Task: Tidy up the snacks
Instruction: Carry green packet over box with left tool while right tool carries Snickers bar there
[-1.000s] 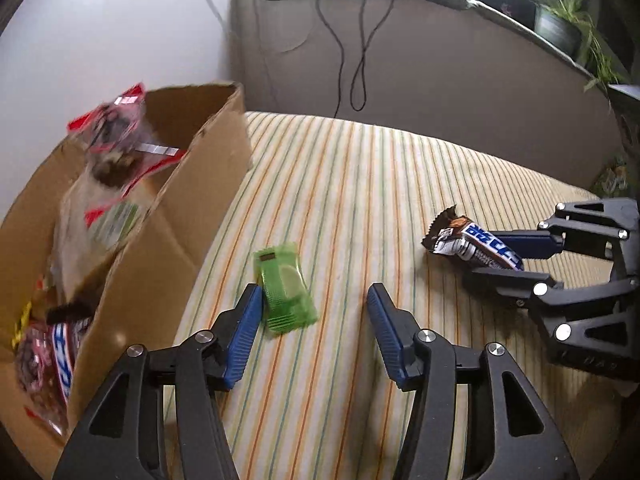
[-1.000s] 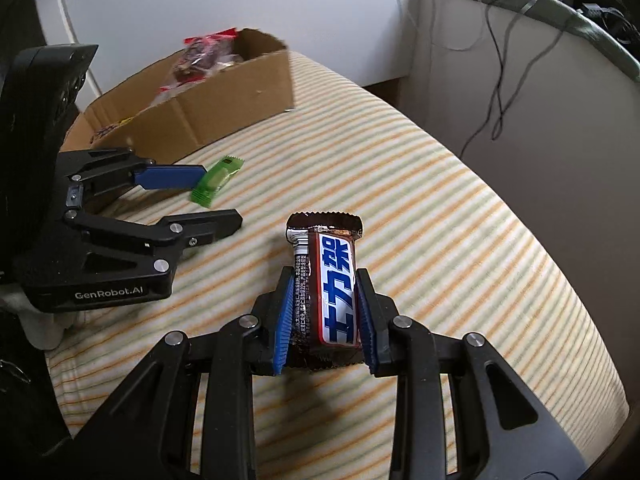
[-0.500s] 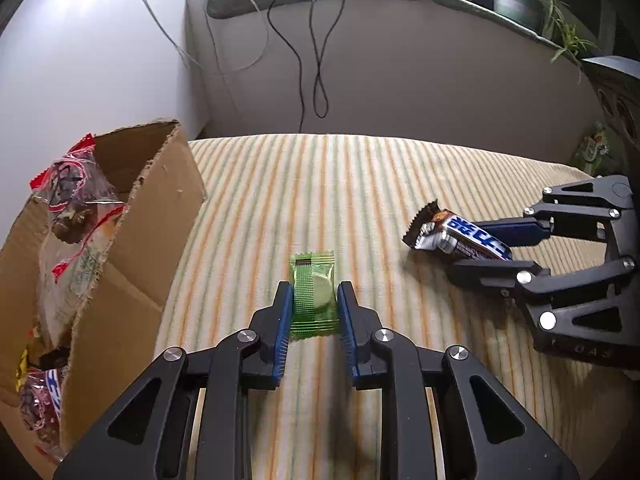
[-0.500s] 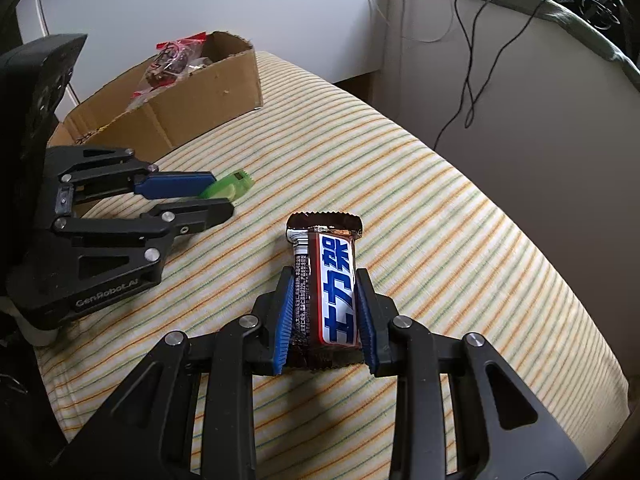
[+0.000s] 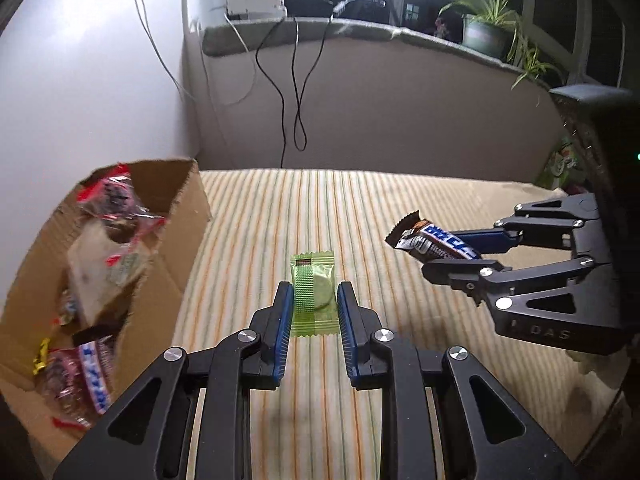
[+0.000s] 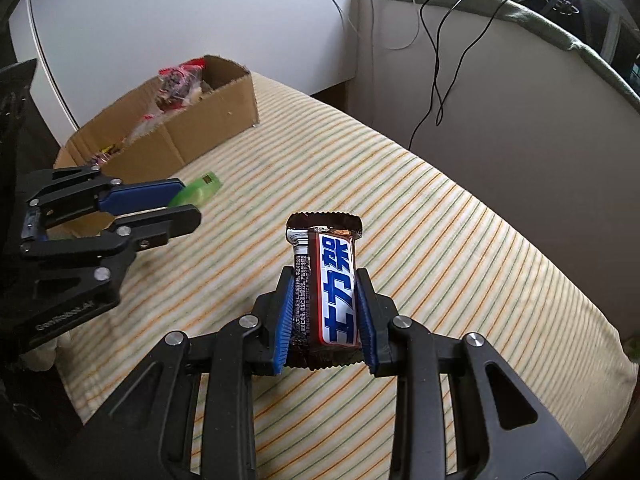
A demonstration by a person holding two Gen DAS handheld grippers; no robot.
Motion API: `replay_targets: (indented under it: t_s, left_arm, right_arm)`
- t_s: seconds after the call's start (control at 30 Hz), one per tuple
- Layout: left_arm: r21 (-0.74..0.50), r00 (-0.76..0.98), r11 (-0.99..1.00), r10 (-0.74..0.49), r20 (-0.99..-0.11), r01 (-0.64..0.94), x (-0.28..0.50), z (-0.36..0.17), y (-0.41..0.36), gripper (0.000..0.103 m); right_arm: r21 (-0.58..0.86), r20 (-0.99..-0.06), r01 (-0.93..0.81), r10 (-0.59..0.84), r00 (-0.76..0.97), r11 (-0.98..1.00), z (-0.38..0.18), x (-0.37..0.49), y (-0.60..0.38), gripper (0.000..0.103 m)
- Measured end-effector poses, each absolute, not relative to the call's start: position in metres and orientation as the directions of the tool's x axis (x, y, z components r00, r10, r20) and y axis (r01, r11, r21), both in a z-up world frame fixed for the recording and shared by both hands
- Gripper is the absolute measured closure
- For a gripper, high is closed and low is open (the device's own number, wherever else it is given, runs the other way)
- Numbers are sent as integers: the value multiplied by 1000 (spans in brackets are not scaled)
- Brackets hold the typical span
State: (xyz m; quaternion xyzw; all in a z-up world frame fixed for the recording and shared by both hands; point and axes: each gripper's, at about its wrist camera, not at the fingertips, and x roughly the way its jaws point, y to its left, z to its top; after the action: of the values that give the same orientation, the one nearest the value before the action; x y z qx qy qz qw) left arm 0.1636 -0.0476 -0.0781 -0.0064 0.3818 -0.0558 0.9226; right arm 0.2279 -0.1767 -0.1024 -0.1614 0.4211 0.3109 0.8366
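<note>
My left gripper (image 5: 313, 300) is shut on a small green snack packet (image 5: 312, 294) and holds it above the striped cloth (image 5: 280, 208). In the right wrist view the left gripper (image 6: 188, 204) and the green packet (image 6: 196, 194) show at the left. My right gripper (image 6: 324, 292) is shut on a chocolate bar (image 6: 332, 288) with a blue and white label, held above the cloth (image 6: 440, 240). The bar (image 5: 432, 240) and right gripper (image 5: 460, 252) show at the right of the left wrist view. An open cardboard box (image 5: 176, 240) with several snack bags stands at the left.
The box (image 6: 208, 120) sits at the far left corner of the table. A low wall (image 5: 400, 112) with hanging cables (image 5: 296, 92) runs behind the table. Potted plants (image 5: 488, 28) stand on its ledge. A white wall (image 5: 80, 80) is behind the box.
My left gripper closed on the green packet and lifted it off the cloth. My right gripper kept its hold on the chocolate bar and rose slightly.
</note>
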Motion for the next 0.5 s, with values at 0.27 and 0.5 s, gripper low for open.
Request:
replay_targets:
  t_s: [0.27,0.5]
  left_arm:
    - [-77,752,993,-115,-649,85,135,-55,-20,82]
    - [-96,781,994,-94,-617,44,114,-41,19,82]
  right_arm:
    - [-17,-779,-654,400,483,756,-77,202,-151,74]
    - [-16,-762,-662,420,493,749,-63,189,-115,74]
